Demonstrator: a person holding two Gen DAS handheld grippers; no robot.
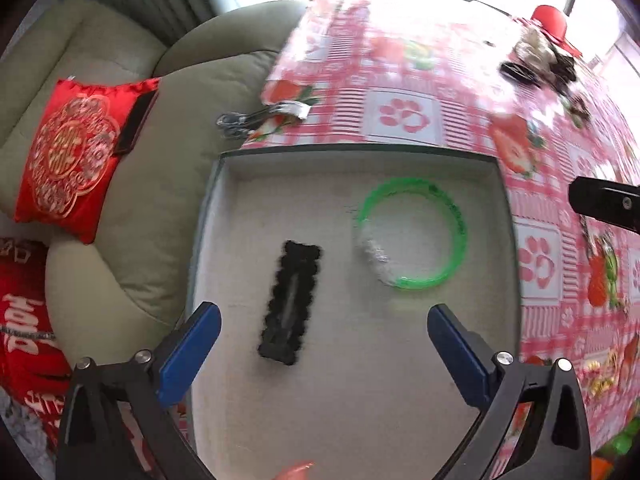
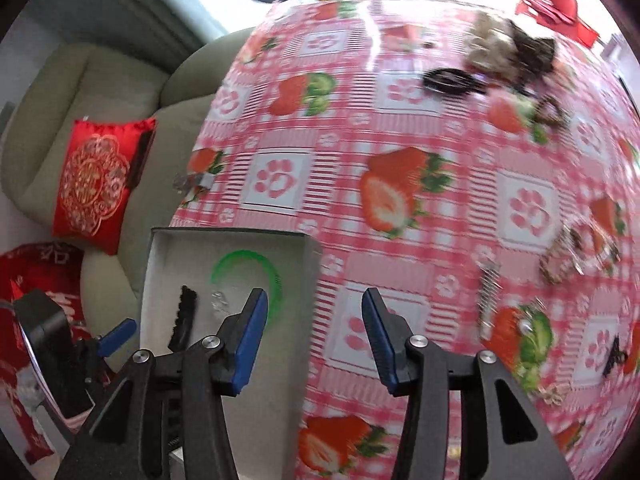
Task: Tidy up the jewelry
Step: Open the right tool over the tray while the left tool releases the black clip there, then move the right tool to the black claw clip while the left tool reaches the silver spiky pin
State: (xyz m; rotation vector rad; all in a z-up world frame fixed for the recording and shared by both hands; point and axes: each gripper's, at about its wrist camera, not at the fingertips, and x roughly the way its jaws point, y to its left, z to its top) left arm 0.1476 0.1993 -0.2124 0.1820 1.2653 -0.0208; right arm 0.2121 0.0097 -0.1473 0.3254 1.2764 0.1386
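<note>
An open white box [image 1: 224,208] sits at the table's left edge. In it lie a black scalloped hair clip [image 1: 291,301] and a green bangle [image 1: 448,216] with a clear beaded piece [image 1: 374,254] on its left. My left gripper [image 1: 324,328] is open and empty above the box, just short of the clip. My right gripper [image 2: 314,324] is open and empty over the box's right wall [image 2: 308,280]. The clip [image 2: 185,312] and bangle [image 2: 276,280] show there too. Loose jewelry [image 2: 576,256] and a silver chain [image 2: 490,296] lie on the cloth to the right.
A pink strawberry tablecloth [image 2: 400,160] covers the table. More accessories [image 2: 508,52] and a black ring-shaped item [image 2: 450,79] sit at the far right. A silver clip [image 1: 280,112] lies behind the box. A beige sofa [image 1: 168,184] with a red cushion [image 1: 76,156] stands left.
</note>
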